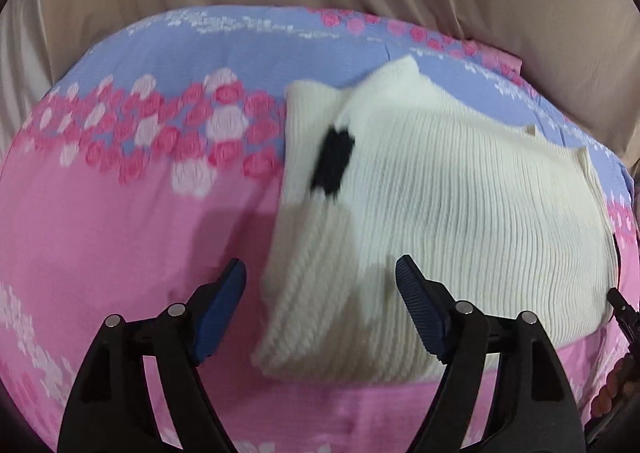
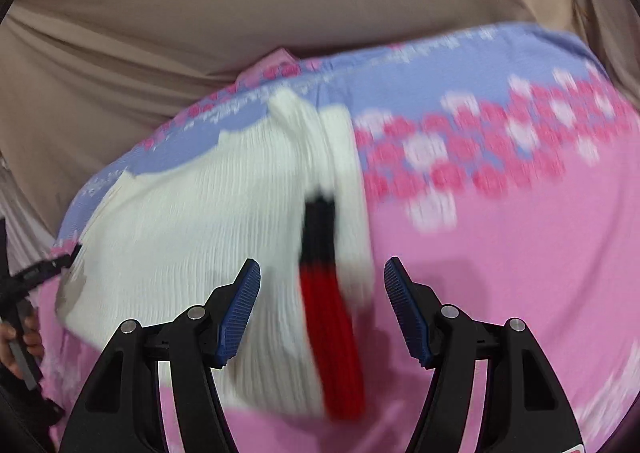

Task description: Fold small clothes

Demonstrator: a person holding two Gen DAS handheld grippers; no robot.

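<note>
A: Two grippers, both empty. Left gripper (image 1: 321, 281) first?

B: Fingers spread wide, nothing between them. The white ribbed knit garment (image 1: 440, 213) lies just ahead of it and to its right, folded, flat on the pink-and-blue floral cloth (image 1: 120, 221). A black patch (image 1: 334, 161) sits on the folded flap ahead of the fingertips.

A: Right gripper (image 2: 322, 279)?

B: Also spread apart, holding nothing. Garment (image 2: 180, 221) ahead and to its left, with a black-to-red stripe (image 2: 328, 317) running forward between the fingers. Floral cloth (image 2: 500, 253) stretches off to its right.

A: Beyond that?

B: Beige sheet (image 2: 280, 5) past the cloth. Frames blurred.
</note>
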